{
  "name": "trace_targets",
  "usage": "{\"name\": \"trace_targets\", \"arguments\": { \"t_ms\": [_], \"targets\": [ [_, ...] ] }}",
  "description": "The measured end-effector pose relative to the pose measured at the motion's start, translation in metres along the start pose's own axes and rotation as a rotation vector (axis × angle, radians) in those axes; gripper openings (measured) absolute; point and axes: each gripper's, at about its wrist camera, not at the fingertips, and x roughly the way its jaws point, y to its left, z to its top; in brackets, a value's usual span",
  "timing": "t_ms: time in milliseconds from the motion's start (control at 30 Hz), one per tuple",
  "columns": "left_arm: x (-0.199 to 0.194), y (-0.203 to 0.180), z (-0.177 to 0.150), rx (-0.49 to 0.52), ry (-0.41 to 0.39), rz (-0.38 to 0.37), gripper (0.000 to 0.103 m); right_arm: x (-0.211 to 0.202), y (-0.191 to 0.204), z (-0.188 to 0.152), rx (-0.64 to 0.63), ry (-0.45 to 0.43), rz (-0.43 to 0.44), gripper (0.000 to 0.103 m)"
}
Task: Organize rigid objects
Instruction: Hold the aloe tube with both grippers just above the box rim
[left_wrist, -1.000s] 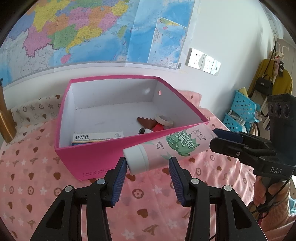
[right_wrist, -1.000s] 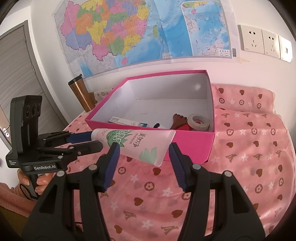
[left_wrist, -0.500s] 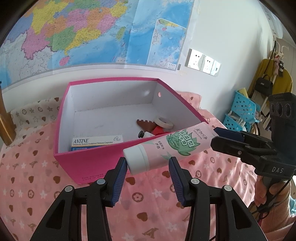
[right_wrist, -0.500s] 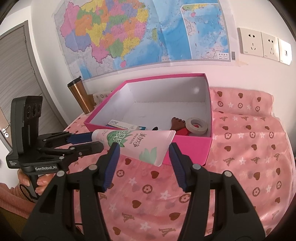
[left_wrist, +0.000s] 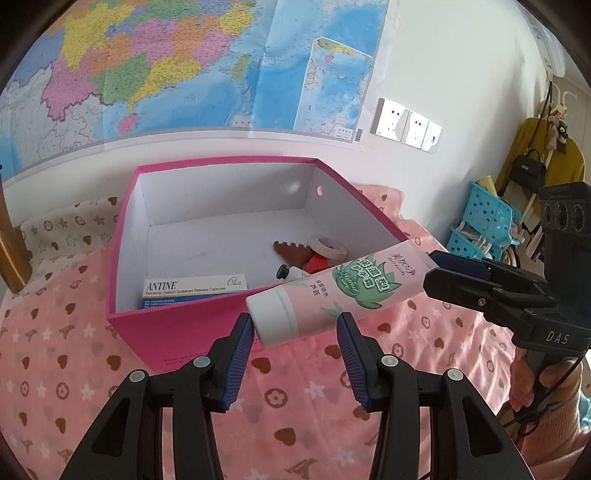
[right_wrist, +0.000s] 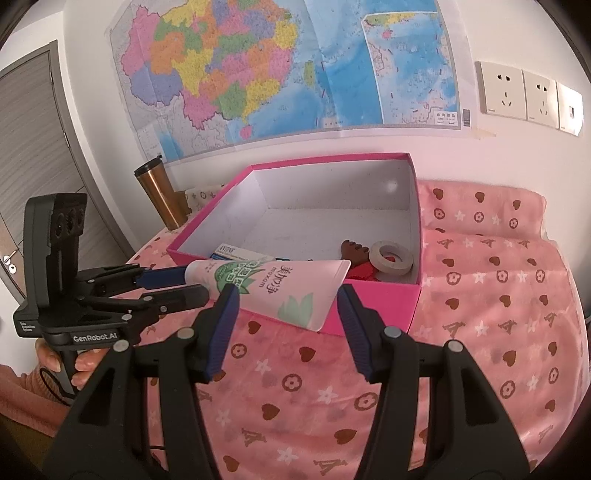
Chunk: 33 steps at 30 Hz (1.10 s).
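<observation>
- You are holding a soft pink tube (left_wrist: 343, 291) in the air, just in front of the near wall of the pink box (left_wrist: 177, 332) and above the pink patterned cloth (right_wrist: 295, 387).
- The tube is showing a white screw cap at one end and a flat crimped edge at the other. Its side carries green leaf artwork, green-framed Chinese characters and the word "moxam".
- It is lying roughly level, with the cap end pointing towards your left gripper (left_wrist: 295, 339) and the crimped end towards your right gripper (right_wrist: 284, 310).
- Your right gripper's jaws are standing partly apart, with the blue pads pressing on both edges of the tube's wide flat end.
- Your left gripper's jaws are standing wider than the cap. The cap is touching one blue pad, and I cannot tell whether the other pad is meeting the tube body.
- Inside the box, a white and blue medicine carton (left_wrist: 195, 288) is lying flat by the near wall. A brown toothed piece (left_wrist: 290, 251) and a roll of pale tape (right_wrist: 391, 256) are sitting near a corner, with something red beside them.
</observation>
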Motion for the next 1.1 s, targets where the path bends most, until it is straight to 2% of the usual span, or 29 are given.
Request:
{"name": "trace_targets", "arguments": {
  "t_ms": [1100],
  "targets": [
    [0.006,-0.004,0.014,0.006,-0.012,-0.003,0.047,0.000,-0.010,0.006,0.000,-0.011,-0.003,0.058]
  ]
}}
